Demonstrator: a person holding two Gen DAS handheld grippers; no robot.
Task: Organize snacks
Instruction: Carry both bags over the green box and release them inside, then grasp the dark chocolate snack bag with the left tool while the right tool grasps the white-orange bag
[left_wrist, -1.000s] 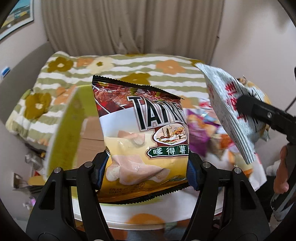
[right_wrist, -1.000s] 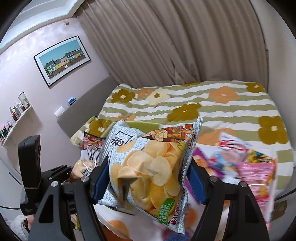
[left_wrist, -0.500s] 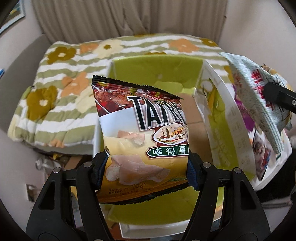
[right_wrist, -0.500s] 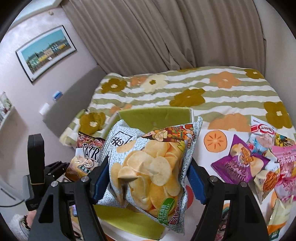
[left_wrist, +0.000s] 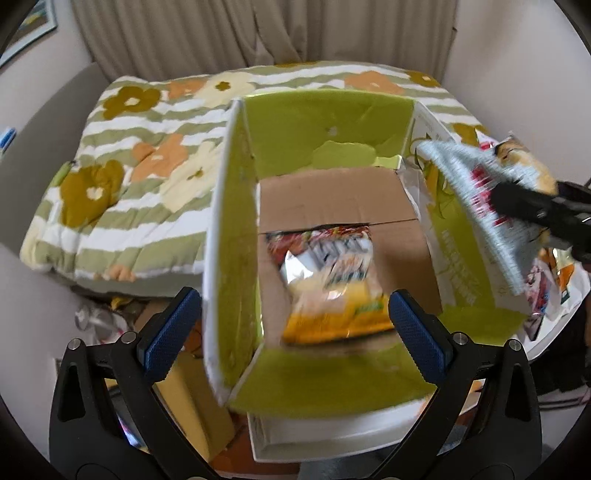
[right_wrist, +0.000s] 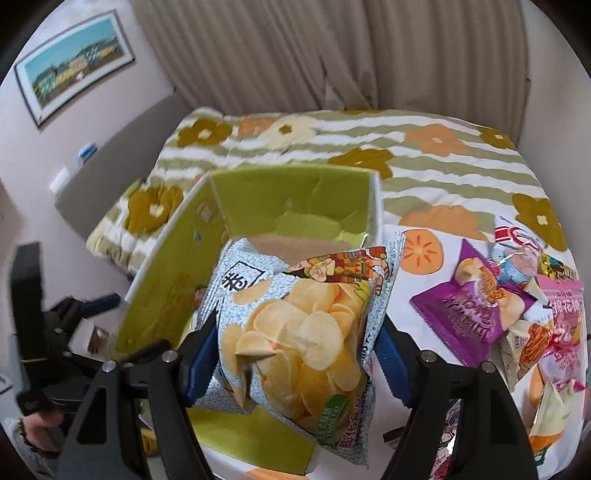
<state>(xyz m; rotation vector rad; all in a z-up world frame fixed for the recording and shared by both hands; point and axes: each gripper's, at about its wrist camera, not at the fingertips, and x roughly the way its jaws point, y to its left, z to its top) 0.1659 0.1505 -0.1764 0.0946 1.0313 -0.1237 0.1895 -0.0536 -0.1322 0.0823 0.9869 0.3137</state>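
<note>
My left gripper (left_wrist: 293, 297) hangs over the open green-lined box (left_wrist: 325, 122), its jaws opening wide and touching nothing. The brown and yellow chip bag (left_wrist: 328, 280) lies loose and blurred on the box's cardboard floor, below the blue pads. My right gripper (right_wrist: 297, 332) holds the silver potato chip bag (right_wrist: 295, 317) upright by its sides at the box's (right_wrist: 288, 195) right edge. Its jaws are starting to open, but the pads still press the bag. The same silver bag (left_wrist: 476, 177) shows at the right of the left wrist view.
Several snack bags lie on the white persimmon-print cloth to the right of the box, among them a purple bag (right_wrist: 476, 310) and a pink one (right_wrist: 565, 317). A bed with a flowered striped quilt (right_wrist: 406, 147) stands behind. Clutter lies on the floor at the left (left_wrist: 99, 317).
The left jaws have opened and the brown chip bag has dropped into the box. Both grippers came down and in over the box, and the right one still carries its silver bag.
</note>
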